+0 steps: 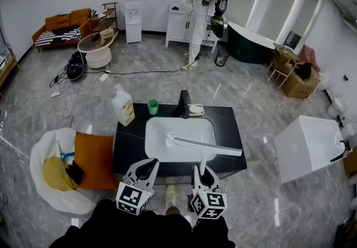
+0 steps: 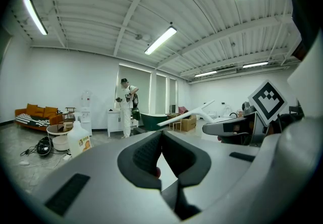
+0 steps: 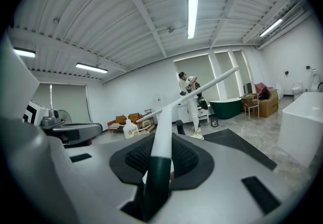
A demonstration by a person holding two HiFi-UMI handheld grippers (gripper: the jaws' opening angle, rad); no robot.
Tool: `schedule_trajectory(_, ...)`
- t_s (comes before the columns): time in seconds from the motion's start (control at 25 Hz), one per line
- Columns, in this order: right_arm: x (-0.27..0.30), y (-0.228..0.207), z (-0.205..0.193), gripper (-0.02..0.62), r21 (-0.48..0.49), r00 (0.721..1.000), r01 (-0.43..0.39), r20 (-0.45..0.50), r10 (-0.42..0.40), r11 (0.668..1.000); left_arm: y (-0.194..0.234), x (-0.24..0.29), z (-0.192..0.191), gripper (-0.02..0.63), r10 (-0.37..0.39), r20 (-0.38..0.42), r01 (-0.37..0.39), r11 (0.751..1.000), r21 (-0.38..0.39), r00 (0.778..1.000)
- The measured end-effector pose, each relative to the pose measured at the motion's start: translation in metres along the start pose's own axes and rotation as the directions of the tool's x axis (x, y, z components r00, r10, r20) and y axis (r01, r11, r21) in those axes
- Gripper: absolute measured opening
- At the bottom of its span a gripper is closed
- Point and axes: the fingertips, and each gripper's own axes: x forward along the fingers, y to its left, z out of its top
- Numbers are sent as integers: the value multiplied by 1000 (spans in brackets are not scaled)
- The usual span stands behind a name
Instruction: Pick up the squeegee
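Squeegee (image 1: pixel 206 147): white with a dark green handle end, lifted off the tabletop (image 1: pixel 228 124); its blade lies crosswise just ahead of the right tongs (image 1: pixel 204 172), over the sink (image 1: pixel 162 127).
Right tongs: closed on the squeegee's handle, the dark green part between the pads.
Left tongs (image 1: pixel 146 167): closed, nothing between them; just left of the right tongs, apart from the squeegee.
Bottle (image 1: pixel 123 106): beyond the left tongs, at the tabletop's far left corner; orange-and-green label, print too small to read.
Marker cubes (image 1: pixel 133 198): black-and-white squares, no words.
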Motion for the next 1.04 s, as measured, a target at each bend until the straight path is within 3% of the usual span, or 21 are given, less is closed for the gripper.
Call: schedule_trajectory(1.04,1,6,4,98,-10,1000,-1,2,1,1000,3,-1,0,23,-4,-2,4,1000,-9,1000)
